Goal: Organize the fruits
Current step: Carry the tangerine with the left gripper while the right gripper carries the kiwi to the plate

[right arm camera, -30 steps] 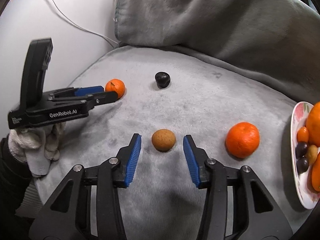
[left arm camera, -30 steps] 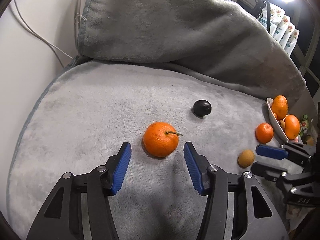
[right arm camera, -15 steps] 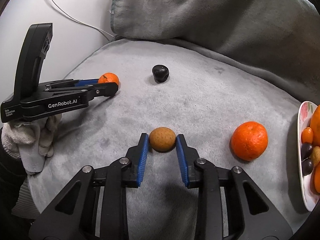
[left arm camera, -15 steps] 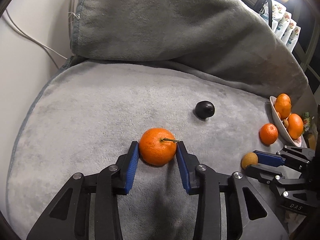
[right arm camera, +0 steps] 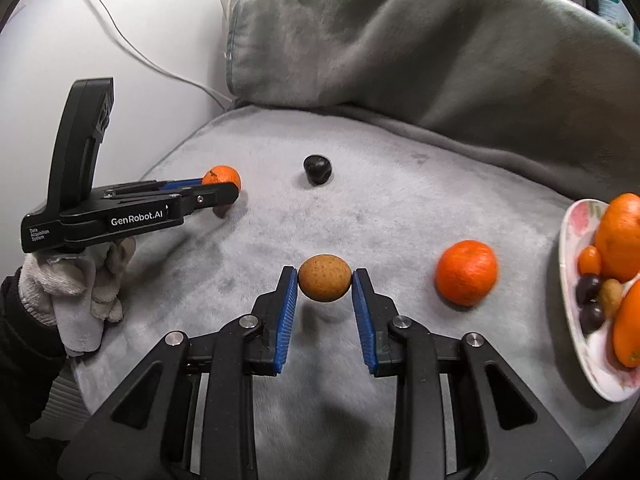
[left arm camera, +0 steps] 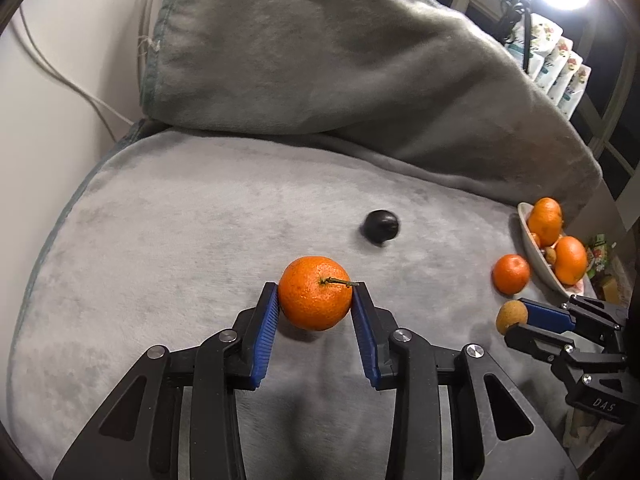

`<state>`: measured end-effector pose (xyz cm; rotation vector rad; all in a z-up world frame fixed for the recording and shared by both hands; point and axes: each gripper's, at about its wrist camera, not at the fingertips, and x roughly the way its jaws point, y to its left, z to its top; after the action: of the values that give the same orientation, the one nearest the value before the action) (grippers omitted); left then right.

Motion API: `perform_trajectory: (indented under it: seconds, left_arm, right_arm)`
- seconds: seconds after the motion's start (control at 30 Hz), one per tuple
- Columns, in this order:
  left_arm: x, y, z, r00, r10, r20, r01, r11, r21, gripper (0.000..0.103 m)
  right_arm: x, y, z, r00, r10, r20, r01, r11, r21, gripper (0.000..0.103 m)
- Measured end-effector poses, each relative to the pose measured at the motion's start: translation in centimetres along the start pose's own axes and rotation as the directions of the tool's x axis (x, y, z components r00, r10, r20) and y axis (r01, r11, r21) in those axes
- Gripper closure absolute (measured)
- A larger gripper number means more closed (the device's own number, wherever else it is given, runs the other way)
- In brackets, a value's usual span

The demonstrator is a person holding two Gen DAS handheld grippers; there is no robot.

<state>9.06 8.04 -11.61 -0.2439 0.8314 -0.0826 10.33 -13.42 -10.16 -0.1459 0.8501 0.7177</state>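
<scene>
Left claw [left arm camera: 315, 298] gripping orange [left arm camera: 315, 293]; right claw [right arm camera: 325, 285] gripping brown fruit [right arm camera: 325, 283]

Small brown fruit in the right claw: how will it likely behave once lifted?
The small brown fruit looks firm and keeps its shape between the right claw pads, so probably no squashing. Its rounded sides give narrow contact, so it might twist or slip. Dropped on the grey blanket, it would likely roll.

Grey plush blanket [right arm camera: 400, 208] as the carrying surface.
On it lie a dark plum [right arm camera: 317, 169] at upper centre, a loose orange [right arm camera: 466, 272] right of centre, and a floral plate [right arm camera: 576, 312] at the right edge.
</scene>
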Motion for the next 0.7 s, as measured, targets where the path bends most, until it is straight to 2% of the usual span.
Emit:
perform_trajectory:
  seconds: [0.27, 0.7]
  left_arm:
    - [-1.2, -3.6, 0.4, 0.997, -0.071, 0.031, 0.07, 0.996, 0.05, 0.068]
    - [-1.2, -11.3, 1.5, 0.978, -0.204, 0.04, 0.195, 0.968, 0.157, 0.068]
  right_arm:
    - [-4.1, -1.6, -0.9, 0.997, -0.043, 0.068, 0.041, 0.998, 0.038, 0.074]
    - [-9.8, -5.4, -3.0, 0.978, -0.152, 0.146, 0.136, 0.984, 0.113, 0.074]
